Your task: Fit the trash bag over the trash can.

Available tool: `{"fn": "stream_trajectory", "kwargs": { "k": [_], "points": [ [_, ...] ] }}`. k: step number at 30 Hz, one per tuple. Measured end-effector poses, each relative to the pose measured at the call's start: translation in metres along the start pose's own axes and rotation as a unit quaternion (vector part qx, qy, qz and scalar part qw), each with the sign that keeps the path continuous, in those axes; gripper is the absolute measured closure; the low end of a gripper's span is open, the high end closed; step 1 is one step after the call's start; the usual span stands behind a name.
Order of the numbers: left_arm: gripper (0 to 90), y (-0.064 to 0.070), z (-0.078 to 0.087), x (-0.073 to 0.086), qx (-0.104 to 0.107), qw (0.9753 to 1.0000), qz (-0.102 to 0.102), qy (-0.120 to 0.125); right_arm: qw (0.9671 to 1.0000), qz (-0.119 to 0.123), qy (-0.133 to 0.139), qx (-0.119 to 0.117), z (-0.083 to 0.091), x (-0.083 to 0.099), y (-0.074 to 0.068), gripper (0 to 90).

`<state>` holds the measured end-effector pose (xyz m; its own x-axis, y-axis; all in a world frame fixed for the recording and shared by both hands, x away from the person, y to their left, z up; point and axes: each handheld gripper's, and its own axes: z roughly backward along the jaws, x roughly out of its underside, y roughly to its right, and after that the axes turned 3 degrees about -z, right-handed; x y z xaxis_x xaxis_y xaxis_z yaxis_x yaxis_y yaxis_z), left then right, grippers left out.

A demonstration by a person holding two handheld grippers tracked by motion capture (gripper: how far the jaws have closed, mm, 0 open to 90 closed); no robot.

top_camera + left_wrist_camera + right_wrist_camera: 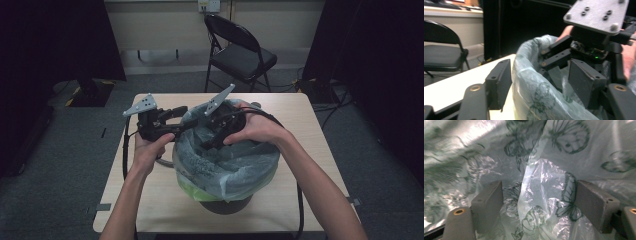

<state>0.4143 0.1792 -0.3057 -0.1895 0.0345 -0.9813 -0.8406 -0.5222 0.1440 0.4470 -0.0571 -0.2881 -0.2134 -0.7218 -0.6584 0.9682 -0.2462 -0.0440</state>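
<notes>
The bin point(227, 200) sits on the counter point(310, 150) with a thin bag point(235, 165) over its rim. The right claw point(207, 145) is spread wide inside the bag. The left claw point(181, 120) is spread across the bag's rim. A hard tug could rip the bag.

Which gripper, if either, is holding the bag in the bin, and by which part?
Neither holds it yet. The left gripper stands open astride the bag's rim; the right gripper is open inside it, a fold of plastic between its jaws.
</notes>
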Motion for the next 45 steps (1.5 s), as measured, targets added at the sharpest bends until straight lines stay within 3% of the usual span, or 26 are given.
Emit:
{"fn": "stream_trajectory", "kwargs": {
  "k": [7,10,12,14,18,20,23,28,32,37,42,45],
  "points": [
    [32.9,-0.002,0.0,0.002,-0.005,0.9999,0.009,0.009,0.9981,-0.002,0.062,-0.006,0.024,-0.006,0.003,22.1],
    [33.9,-0.002,0.0,0.003,0.01,0.9997,0.018,0.013,0.9957,-0.023,0.089,0.008,0.031,-0.008,0.009,22.4],
    [34.5,-0.002,0.0,0.004,0.01,0.9997,0.016,0.014,0.9946,-0.031,0.099,0.01,0.033,-0.008,0.013,22.4],
    [34.0,-0.002,0.001,0.004,0.01,0.9998,0.015,0.013,0.9929,-0.037,0.113,0.008,0.035,-0.009,0.014,22.5],
    [33.7,-0.004,0.003,0.004,0.008,0.9997,0.018,0.015,0.9866,-0.056,0.153,0.004,0.045,-0.011,0.02,24.1],
    [33.9,-0.005,0.005,0.004,0.007,0.9996,0.023,0.015,0.9858,-0.064,0.155,0.008,0.05,-0.012,0.024,24.4],
    [33.8,-0.007,0.01,0.004,0.0,0.9995,0.025,0.017,0.9811,-0.085,0.174,0.009,0.055,-0.01,0.031,23.8],
    [32.6,-0.012,0.02,0.003,-0.019,0.9996,0.019,0.012,0.9769,-0.095,0.187,0.038,0.068,-0.01,0.04,21.5],
    [32.5,-0.017,0.03,0.004,-0.031,0.9991,0.026,0.014,0.9731,-0.099,0.198,0.064,0.083,-0.01,0.044,21.8],
    [32.4,-0.023,0.037,0.004,-0.042,0.9985,0.031,0.02,0.9696,-0.113,0.191,0.103,0.094,0.002,0.054,23.0],
    [31.8,-0.032,0.041,0.007,-0.055,0.9975,0.037,0.023,0.9606,-0.133,0.199,0.141,0.1,0.021,0.063,22.9],
    [31.5,-0.036,0.04,0.011,-0.067,0.9969,0.038,0.017,0.953,-0.147,0.212,0.158,0.1,0.036,0.068,21.7]
  ]
}}
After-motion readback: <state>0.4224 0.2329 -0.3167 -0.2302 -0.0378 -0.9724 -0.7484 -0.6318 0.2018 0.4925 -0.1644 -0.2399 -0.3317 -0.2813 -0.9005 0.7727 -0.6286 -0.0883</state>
